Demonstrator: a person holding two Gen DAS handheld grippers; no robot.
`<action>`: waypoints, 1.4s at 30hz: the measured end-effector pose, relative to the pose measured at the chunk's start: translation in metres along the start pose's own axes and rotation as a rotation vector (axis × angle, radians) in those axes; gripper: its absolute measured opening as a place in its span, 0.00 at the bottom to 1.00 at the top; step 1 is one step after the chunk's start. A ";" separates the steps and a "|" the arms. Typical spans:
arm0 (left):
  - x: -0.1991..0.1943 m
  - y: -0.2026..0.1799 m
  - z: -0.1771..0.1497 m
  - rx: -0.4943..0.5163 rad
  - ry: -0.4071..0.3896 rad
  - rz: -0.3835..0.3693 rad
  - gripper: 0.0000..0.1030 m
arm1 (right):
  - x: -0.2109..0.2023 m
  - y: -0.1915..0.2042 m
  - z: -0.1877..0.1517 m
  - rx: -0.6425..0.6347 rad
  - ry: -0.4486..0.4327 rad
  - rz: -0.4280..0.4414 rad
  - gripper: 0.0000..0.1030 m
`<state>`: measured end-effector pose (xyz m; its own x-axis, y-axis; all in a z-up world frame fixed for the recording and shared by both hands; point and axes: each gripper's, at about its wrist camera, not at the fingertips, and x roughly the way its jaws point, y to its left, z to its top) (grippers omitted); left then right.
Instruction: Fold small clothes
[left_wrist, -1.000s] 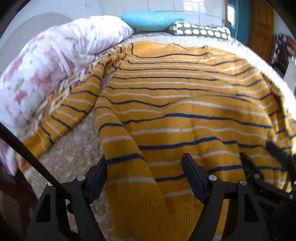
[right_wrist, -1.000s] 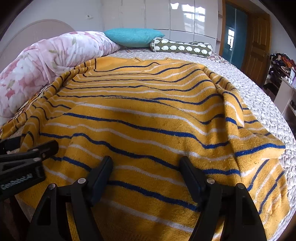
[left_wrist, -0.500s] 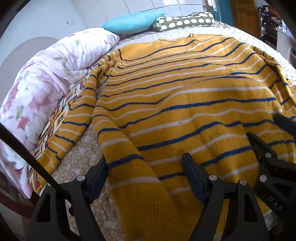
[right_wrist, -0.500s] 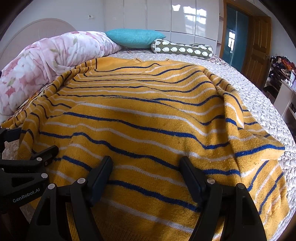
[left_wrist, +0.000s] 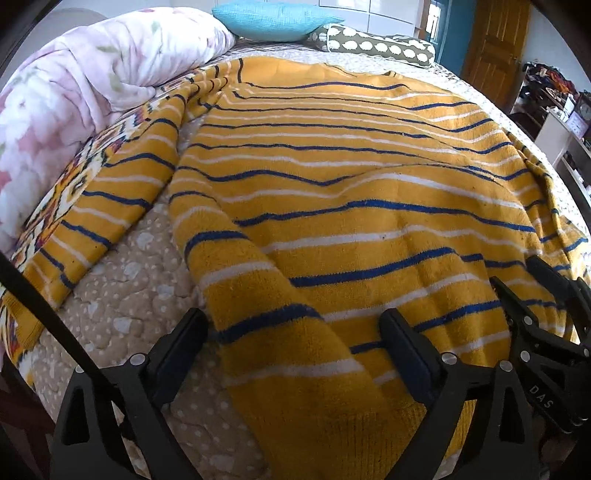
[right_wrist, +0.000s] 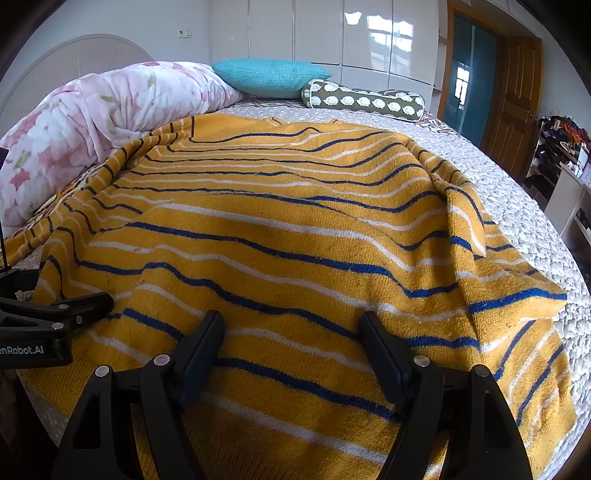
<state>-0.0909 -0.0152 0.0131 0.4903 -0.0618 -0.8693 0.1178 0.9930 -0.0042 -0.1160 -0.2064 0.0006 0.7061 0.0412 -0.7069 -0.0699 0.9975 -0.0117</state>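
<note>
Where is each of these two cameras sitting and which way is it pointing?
Left wrist: rides the left gripper near the foot of the bed, facing the headboard over the yellow striped sweater; its open jaws show, and the right gripper at far right.
Right wrist: rides the right gripper, same heading, further right; its open jaws show, and the left gripper at far left.
Shared: sweater, floral quilt, teal pillow, sheep-print bolster.
</note>
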 end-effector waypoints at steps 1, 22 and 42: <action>0.000 -0.001 -0.001 0.001 -0.007 0.005 0.93 | 0.000 0.000 0.000 -0.001 0.000 -0.003 0.77; -0.003 0.024 -0.006 0.166 -0.004 -0.240 0.98 | 0.000 0.005 -0.003 -0.026 -0.018 -0.054 0.81; -0.008 0.003 0.002 0.128 0.062 -0.060 0.96 | -0.001 0.002 -0.003 -0.020 -0.042 -0.023 0.84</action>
<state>-0.0929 -0.0118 0.0208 0.4250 -0.1099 -0.8985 0.2562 0.9666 0.0030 -0.1194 -0.2042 -0.0011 0.7363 0.0214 -0.6763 -0.0672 0.9969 -0.0416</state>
